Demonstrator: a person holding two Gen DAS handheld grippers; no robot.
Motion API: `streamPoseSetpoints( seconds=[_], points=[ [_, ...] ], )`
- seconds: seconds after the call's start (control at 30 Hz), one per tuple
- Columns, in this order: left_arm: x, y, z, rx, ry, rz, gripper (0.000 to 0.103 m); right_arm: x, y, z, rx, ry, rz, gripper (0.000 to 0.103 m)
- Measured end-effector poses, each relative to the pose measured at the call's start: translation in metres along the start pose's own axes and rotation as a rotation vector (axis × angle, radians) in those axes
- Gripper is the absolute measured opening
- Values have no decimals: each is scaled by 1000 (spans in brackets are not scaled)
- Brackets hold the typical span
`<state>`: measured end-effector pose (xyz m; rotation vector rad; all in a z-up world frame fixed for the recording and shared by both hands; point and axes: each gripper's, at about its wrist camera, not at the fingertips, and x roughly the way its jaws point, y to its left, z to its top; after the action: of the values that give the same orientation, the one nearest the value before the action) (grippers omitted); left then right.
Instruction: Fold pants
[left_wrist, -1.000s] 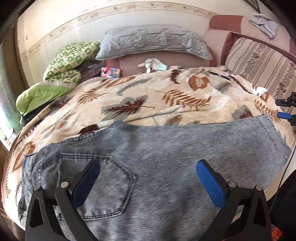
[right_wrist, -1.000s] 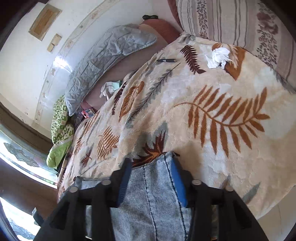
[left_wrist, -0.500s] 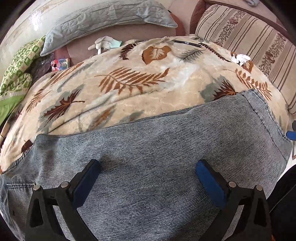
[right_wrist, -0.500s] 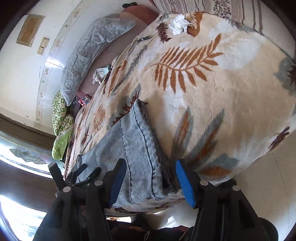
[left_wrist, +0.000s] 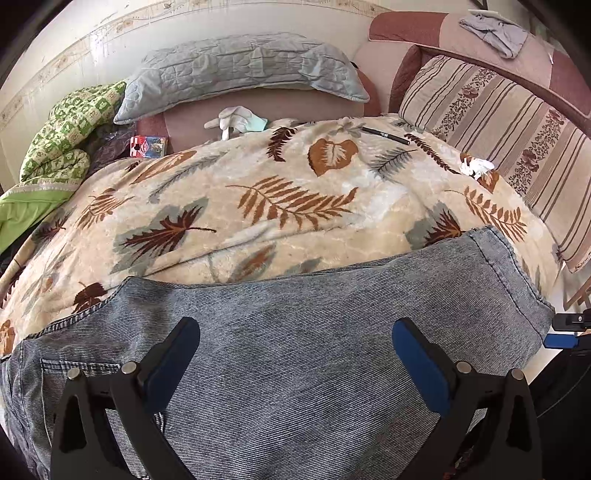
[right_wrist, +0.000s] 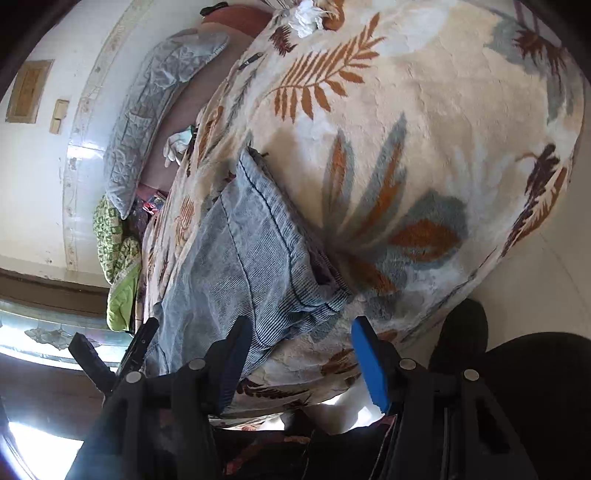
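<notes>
Grey-blue denim pants (left_wrist: 295, 350) lie flat along the near edge of a leaf-patterned blanket (left_wrist: 280, 206), waist and back pocket at the left, leg hems at the right. My left gripper (left_wrist: 295, 354) is open and hovers over the middle of the pants, holding nothing. In the right wrist view the leg hems (right_wrist: 258, 251) lie on the blanket (right_wrist: 424, 147). My right gripper (right_wrist: 301, 354) is open just off the hem end, near the bed's edge, empty. It also shows at the far right of the left wrist view (left_wrist: 565, 332).
A grey quilted pillow (left_wrist: 240, 70) and a striped cushion (left_wrist: 509, 140) stand at the back. A green quilt (left_wrist: 55, 147) is piled at the left. A black pen (left_wrist: 386, 134), a crumpled tissue (left_wrist: 476, 166) and a white glove (left_wrist: 236, 118) lie on the bed.
My right gripper has let go of the leg hem and drawn back off the bed's edge, now open. My left gripper swung over the pants and stays open.
</notes>
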<state>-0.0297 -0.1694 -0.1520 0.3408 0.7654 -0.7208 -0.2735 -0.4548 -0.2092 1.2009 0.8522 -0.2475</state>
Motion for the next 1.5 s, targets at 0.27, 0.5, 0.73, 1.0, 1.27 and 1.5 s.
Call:
streamPoseSetpoints(
  seconds=[0.27, 0.5, 0.73, 1.0, 1.27, 1.5],
  points=[
    [2, 5, -4, -7, 8, 17, 103, 24, 0, -3, 28, -45, -14, 62],
    [3, 5, -4, -13, 13, 20, 103, 29, -1, -2, 32, -120, 20, 64],
    [-1, 18, -1, -48, 7, 26, 103, 13, 8, -4, -8, -228, 47, 33],
    [-12, 58, 3, -148, -6, 54, 103, -8, 47, -2, -126, -300, 38, 26],
    [-26, 129, -8, -340, 4, 92, 103, 3, 148, -10, -368, -288, 54, 20],
    [-44, 177, -21, -450, -27, 149, 103, 66, 217, -55, -540, -136, 91, 19]
  ],
)
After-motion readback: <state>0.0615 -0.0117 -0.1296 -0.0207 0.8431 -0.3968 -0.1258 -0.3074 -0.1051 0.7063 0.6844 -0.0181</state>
